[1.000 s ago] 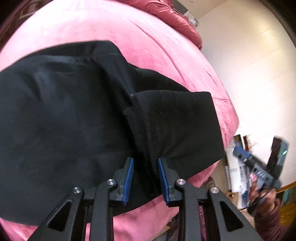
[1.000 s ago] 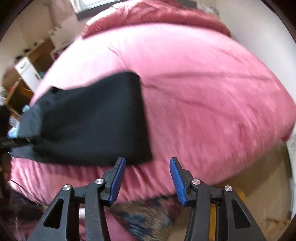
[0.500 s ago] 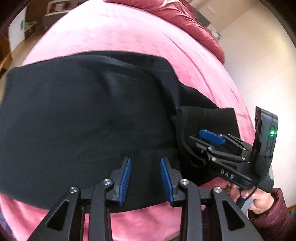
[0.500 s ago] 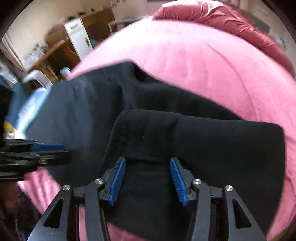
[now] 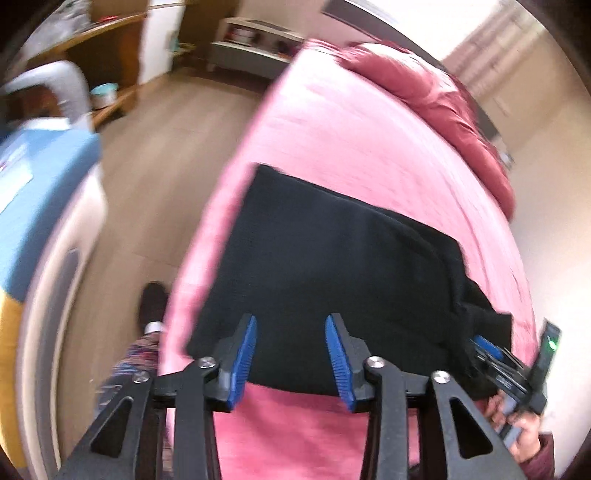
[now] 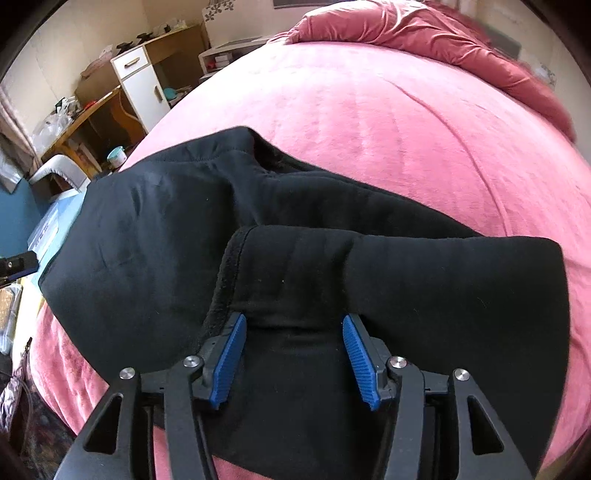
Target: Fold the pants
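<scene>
Black pants lie across the near part of a pink bed, with one end folded back over the rest. My left gripper hovers over the pants' near edge toward their left end. Its jaws are opening and nothing is pinched between them. My right gripper hangs low over the folded-back end with its jaws opening. The cloth lies under and between its blue pads, which do not press on it. The right gripper, held in a hand, also shows at the pants' right end.
A crumpled red duvet lies at the head of the bed. Left of the bed are a wooden floor, a blue-topped surface, a desk and a white cabinet. A foot stands by the bed's edge.
My left gripper let go of the folded end and swung left along the pants to their other end, widening. My right gripper came down over the folded end and widened.
</scene>
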`<state>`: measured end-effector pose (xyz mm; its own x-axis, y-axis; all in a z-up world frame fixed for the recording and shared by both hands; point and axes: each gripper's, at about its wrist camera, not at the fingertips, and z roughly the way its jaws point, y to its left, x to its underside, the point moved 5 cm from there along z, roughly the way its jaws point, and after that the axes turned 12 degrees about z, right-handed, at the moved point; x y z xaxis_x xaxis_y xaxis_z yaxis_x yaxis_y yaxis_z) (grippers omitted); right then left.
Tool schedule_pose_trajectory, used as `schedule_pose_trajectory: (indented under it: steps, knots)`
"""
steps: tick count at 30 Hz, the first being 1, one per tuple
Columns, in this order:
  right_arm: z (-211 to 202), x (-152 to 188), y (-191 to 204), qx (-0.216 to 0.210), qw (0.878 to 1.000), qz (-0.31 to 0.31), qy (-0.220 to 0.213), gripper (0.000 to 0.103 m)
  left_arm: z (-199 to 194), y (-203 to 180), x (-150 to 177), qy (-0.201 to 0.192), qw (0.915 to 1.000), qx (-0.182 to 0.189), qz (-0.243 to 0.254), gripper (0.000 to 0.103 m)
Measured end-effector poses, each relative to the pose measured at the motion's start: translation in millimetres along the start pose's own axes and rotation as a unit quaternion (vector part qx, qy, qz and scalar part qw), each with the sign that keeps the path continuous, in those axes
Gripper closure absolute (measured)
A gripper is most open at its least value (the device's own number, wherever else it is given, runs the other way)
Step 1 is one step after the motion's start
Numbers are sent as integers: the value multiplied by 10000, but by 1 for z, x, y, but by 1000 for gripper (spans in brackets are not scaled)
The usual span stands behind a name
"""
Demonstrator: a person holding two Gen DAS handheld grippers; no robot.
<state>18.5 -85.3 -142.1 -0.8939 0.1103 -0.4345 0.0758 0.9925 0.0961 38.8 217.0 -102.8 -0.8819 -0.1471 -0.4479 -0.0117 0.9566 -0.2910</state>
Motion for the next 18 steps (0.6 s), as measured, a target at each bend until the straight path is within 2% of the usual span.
schedule_pose_trajectory:
  steps: [2,6,15,18]
  knots:
    - [-9,4,0,-28,10000,46,-74,43,-1,25,3,27,9994,-40,-331,59]
    - [-22,10,4,-87,9998,36,-154,41,5,57,13,154,9941,188,-1057,59]
    - [-28,16,8,-134,9998,63,-167,40,37,51,33,658,9892,324,-1273,60]
    - [-31,16,9,-139,9997,10,-182,40,42,45,34,607,9896,398,-1239,61]
